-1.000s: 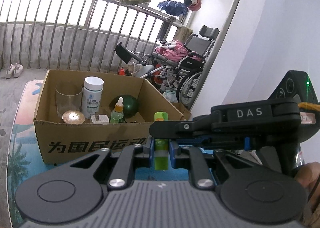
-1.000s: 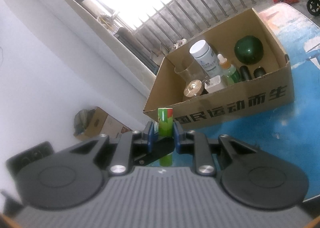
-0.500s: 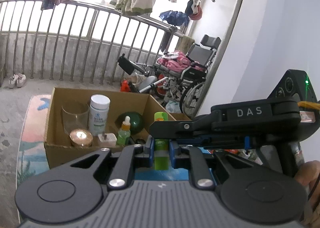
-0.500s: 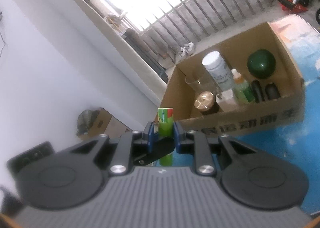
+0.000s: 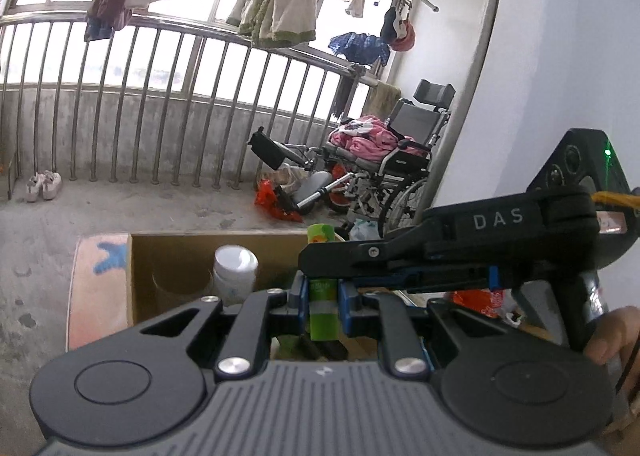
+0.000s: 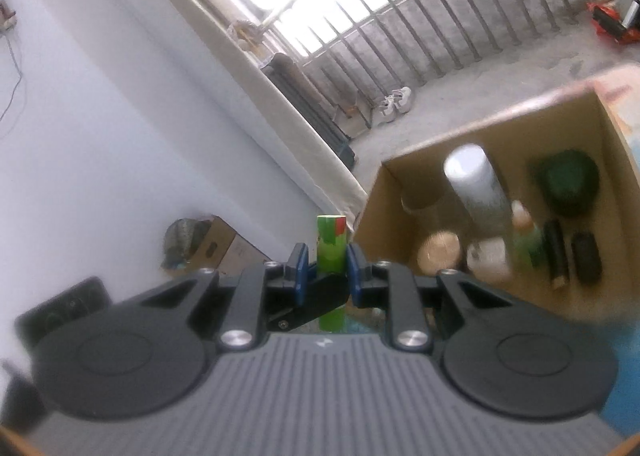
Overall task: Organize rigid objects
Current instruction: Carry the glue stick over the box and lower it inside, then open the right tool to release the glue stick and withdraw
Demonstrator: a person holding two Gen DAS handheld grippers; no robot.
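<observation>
Both grippers clamp one upright green tube (image 5: 323,310). The left gripper (image 5: 320,308) grasps its lower body between blue pads; the right gripper (image 6: 328,272) is clenched on the same green tube (image 6: 330,244), crossing the left-wrist view from the right as a black arm marked "DAS". Beyond stands an open cardboard box (image 6: 400,184) on the blue patterned surface (image 6: 624,376), holding a white bottle (image 6: 476,184), a dark green ball (image 6: 570,184), a dropper bottle (image 6: 524,232) and a gold-lidded jar (image 6: 438,250), blurred. A hand (image 5: 612,336) grips the right handle.
</observation>
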